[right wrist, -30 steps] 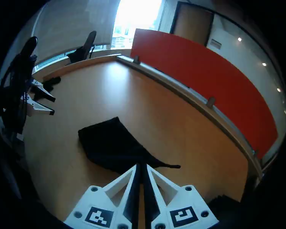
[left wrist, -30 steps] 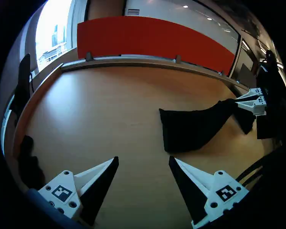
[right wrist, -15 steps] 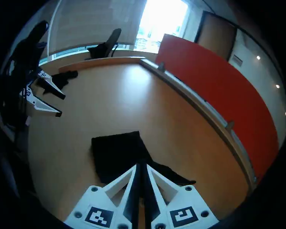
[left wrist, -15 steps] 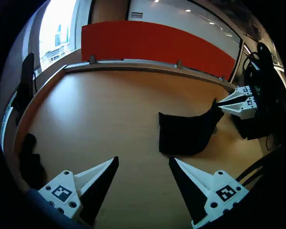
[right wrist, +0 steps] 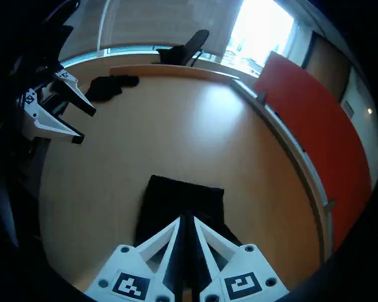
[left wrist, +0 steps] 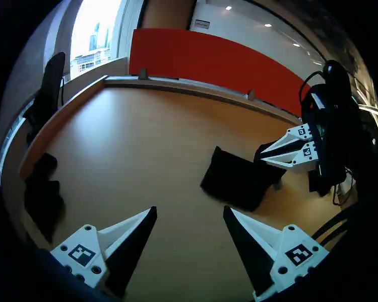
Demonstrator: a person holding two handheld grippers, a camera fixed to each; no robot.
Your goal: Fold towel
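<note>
A black towel (left wrist: 233,176) lies partly folded on the wooden table (left wrist: 133,136). In the left gripper view my right gripper (left wrist: 263,156) comes in from the right, shut on the towel's raised edge, with a dark-sleeved hand behind it. My left gripper (left wrist: 189,211) hangs open over bare table, short of the towel. In the right gripper view my right gripper (right wrist: 186,220) is pinched on the towel (right wrist: 181,199), which spreads out ahead of its tips. My left gripper (right wrist: 84,125) stands open at the far left, apart from the towel.
A heap of dark cloth (left wrist: 43,194) lies near the table's left edge, and it appears as the dark cloth (right wrist: 108,85) at the back in the right gripper view. A red partition (left wrist: 214,55) runs along the table's far side. An office chair (right wrist: 189,46) stands by the window.
My right gripper has carried the towel's edge across over the rest of it, so the towel looks shorter and doubled. My left gripper stayed open and turned slightly.
</note>
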